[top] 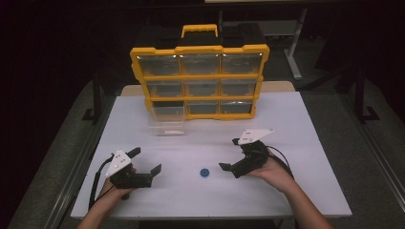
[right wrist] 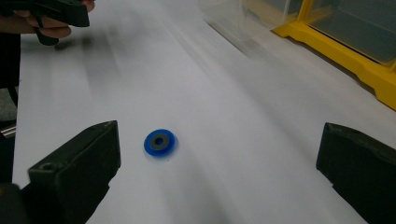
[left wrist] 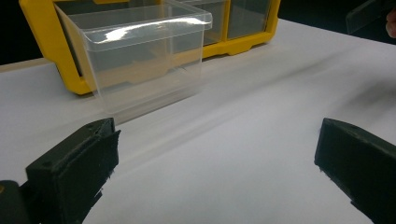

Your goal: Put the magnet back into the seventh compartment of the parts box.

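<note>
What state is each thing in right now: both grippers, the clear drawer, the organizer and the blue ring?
Left gripper: jaws open, holding nothing, just above the table.
Right gripper: jaws open, holding nothing, aimed at the blue ring.
Blue ring: lying flat on the table, untouched.
Clear drawer: pulled out, upright on the table in front of the organizer.
Organizer: upright, bottom-left slot vacant, other drawers in.

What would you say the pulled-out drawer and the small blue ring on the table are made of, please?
The drawer looks like clear, glossy rigid plastic: you see straight through it, and its rim catches a bright glare. The blue ring seems matte plastic or rubber with a grey, possibly metal, centre; too small to be sure.
</note>
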`<state>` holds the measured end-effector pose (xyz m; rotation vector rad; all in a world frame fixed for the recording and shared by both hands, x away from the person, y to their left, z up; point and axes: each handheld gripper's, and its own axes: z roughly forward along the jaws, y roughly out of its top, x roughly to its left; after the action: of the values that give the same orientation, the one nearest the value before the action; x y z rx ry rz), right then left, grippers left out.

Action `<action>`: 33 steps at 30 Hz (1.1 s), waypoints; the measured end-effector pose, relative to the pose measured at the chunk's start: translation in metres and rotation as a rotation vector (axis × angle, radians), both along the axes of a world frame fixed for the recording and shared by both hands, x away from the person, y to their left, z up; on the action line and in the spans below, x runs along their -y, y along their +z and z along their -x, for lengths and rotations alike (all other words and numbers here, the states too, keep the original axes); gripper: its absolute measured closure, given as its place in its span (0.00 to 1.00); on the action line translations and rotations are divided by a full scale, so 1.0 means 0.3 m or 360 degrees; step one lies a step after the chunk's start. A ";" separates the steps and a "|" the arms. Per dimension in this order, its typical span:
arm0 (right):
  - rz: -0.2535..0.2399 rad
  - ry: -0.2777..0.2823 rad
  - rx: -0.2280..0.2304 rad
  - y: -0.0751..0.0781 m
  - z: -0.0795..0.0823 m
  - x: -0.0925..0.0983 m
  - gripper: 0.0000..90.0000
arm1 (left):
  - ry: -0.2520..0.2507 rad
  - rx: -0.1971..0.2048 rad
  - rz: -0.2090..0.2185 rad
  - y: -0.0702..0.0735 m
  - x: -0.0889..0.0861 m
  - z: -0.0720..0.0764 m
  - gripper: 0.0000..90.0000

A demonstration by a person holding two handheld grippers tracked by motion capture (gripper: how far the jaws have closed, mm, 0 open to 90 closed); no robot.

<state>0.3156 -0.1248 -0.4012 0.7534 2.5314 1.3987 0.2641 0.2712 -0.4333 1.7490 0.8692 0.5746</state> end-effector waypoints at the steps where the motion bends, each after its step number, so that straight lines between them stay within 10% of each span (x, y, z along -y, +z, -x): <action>1: -0.0001 0.0007 0.0002 0.000 -0.002 -0.003 0.00 | -0.0002 0.0001 0.0001 0.000 -0.001 0.000 0.00; 33: 0.0017 0.0110 -0.0005 0.024 -0.048 -0.118 0.00 | -0.0011 -0.0002 -0.0006 -0.001 0.000 0.001 0.00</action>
<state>0.3300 -0.0894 -0.3939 0.6730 2.5889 1.4048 0.2638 0.2712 -0.4335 1.7550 0.8633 0.5712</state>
